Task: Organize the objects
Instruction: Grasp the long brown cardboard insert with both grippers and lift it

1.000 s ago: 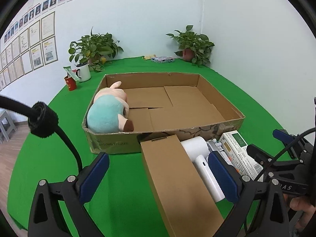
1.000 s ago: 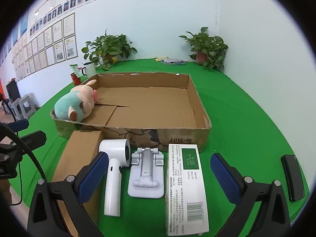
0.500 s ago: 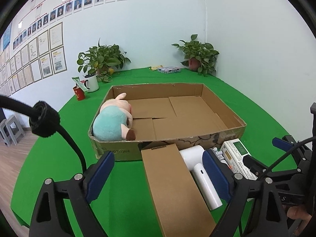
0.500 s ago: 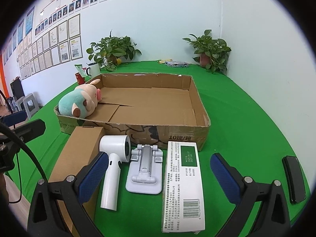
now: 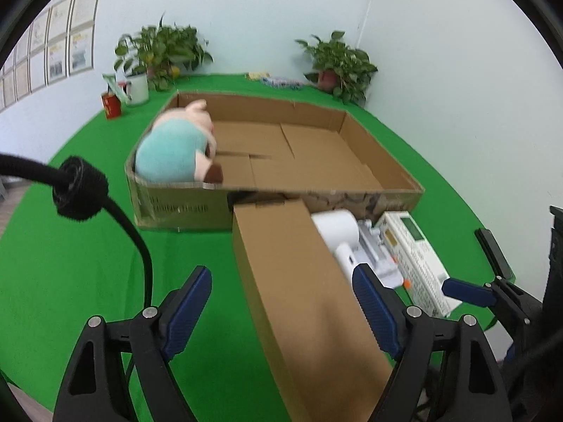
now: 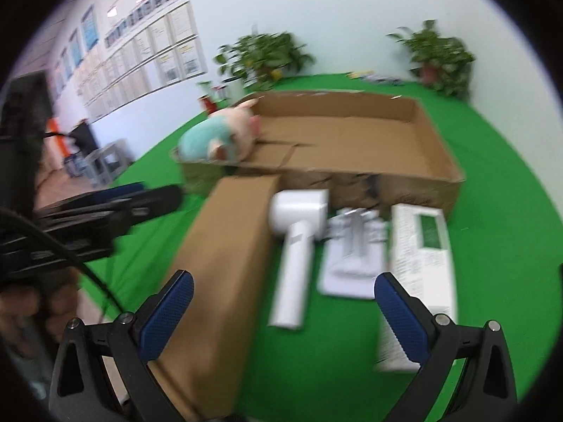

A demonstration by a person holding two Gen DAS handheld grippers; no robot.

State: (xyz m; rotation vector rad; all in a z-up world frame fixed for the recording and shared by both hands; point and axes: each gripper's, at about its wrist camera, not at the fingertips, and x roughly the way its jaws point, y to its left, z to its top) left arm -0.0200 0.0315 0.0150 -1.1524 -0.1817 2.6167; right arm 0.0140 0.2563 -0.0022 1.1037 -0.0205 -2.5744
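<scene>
Left wrist view: left hand-held gripper (image 5: 281,311) straddles the near end of the long brown carton (image 5: 299,281). Its jaws have just been closing and now stand open either side of the carton, pads not pressing on it as far as can be seen. Carton lies on the green bench (image 5: 70,263), running from 6 o'clock up toward 12, its far end just beside or touching the front wall of the big open tray box (image 5: 352,161). Plush pig (image 5: 176,151) sits in that box's corner at 10 o'clock.

Right of the carton, at about 3 o'clock: white hair dryer (image 5: 337,235), grey stand (image 5: 376,253), white printed packet (image 5: 415,256), side by side.

Right wrist view, blurred: right hand-held gripper (image 6: 285,311) is spread wide and empty, the carton's near end and the dryer handle lying ahead between its fingers.

Handling judgement: carton looks stiff, smooth-sided cardboard; weight unknown, contents unseen. Pinching across the width at one end would probably let the far end sag or swing; a hold nearer mid-length, or one gripper at each end, seems safer. Moderate squeeze only, since thin walls may dent.
</scene>
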